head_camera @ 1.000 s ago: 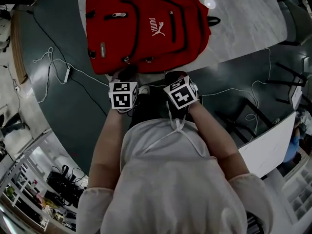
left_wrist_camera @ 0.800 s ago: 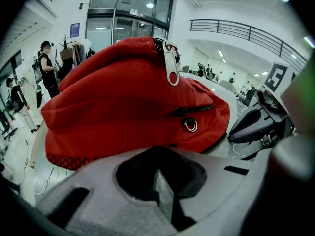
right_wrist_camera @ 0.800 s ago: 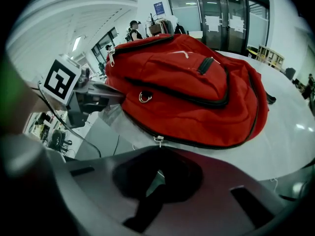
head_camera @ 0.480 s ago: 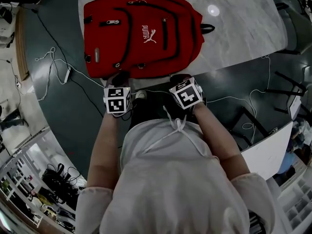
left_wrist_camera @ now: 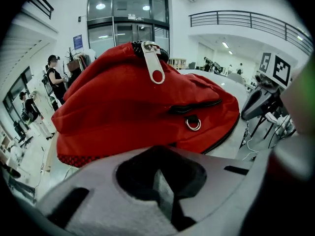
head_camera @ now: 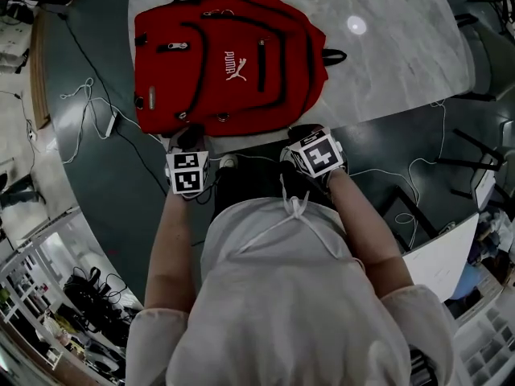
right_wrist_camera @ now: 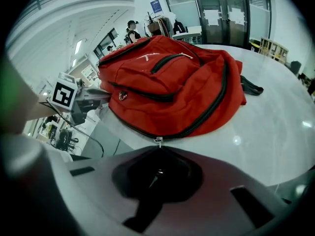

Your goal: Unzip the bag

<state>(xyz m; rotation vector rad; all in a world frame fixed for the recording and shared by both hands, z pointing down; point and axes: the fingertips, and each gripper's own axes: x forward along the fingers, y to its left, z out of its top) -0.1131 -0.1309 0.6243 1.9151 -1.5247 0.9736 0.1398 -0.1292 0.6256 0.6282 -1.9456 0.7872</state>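
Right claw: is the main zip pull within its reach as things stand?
Yes, it seems: the right claw is shut on the zip pull at the bag's near edge, with nothing in the way.

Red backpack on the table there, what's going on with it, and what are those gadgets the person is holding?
A person stands at a marble table with a hand-held gripper in each hand, working on the red backpack lying flat on it. The right hand-held gripper is closed on a zipper pull at the bag's near edge. The left hand-held gripper sits closed against the same edge; whether it pinches fabric isn't clear. The zip looks closed, so unzipping has not yet begun.
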